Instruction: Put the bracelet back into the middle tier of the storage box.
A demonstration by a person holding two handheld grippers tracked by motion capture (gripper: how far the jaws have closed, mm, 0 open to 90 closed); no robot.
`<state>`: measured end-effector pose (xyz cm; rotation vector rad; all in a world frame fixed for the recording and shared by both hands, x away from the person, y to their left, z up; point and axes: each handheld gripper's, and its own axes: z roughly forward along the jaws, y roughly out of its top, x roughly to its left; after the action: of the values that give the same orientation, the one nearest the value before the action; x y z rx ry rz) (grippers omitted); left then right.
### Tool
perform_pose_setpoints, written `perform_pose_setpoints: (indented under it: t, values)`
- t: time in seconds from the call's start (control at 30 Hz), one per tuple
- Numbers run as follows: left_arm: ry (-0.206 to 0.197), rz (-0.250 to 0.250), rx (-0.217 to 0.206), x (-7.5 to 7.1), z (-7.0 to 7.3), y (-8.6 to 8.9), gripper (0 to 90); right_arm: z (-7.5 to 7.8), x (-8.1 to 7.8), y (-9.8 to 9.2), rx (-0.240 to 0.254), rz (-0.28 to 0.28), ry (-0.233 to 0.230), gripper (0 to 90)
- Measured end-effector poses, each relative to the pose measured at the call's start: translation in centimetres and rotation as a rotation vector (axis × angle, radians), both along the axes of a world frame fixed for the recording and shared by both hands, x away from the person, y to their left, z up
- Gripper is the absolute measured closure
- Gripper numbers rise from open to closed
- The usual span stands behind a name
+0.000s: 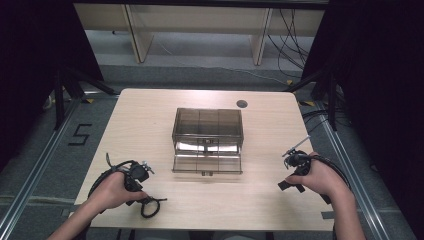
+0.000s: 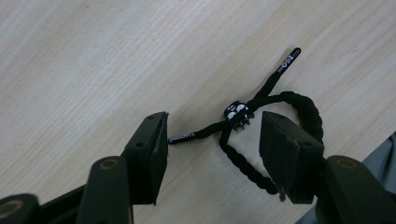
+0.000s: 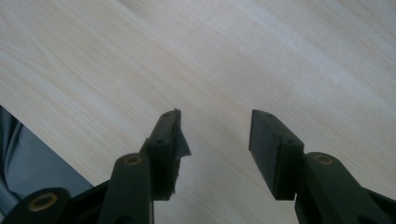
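My left gripper [image 2: 212, 140] hangs near the tabletop's [image 1: 150, 107] front left corner, jaws wide, straddling a black braided bracelet [image 2: 299, 109] with a small bead; nothing is gripped. I judge pickup is next: lower and close on the cord. A smoky clear-plastic drawer box [image 1: 208, 140] sits mid-table. My right gripper [image 3: 215, 140], jaws wide, hovers empty over pale woodgrain near the right edge.
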<state>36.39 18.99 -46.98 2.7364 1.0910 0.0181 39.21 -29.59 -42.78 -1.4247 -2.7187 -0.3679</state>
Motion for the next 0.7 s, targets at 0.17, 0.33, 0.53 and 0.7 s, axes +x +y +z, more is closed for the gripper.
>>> perform_pose_setpoints:
  t: [0.17,0.33,0.53,0.7]
  values:
    - [0.008,-0.055,0.022,-0.02,-0.62,-0.74,48.4,0.18,-0.19,-0.05,0.004,-0.01,-0.01,54.5]
    - [-0.014,-0.096,0.034,-0.13,-0.63,-0.73,50.7,0.19,-0.21,0.02,0.01,-0.01,-0.012,54.5]
    - [-0.035,-0.144,0.022,0.04,-0.84,-0.71,50.4,-0.01,-0.2,0.25,0.019,-0.022,0.003,54.3]
    - [-0.035,-0.159,0.011,0.28,-0.96,-0.7,55.0,-0.14,-0.03,-0.02,0.017,0.001,-0.008,54.2]
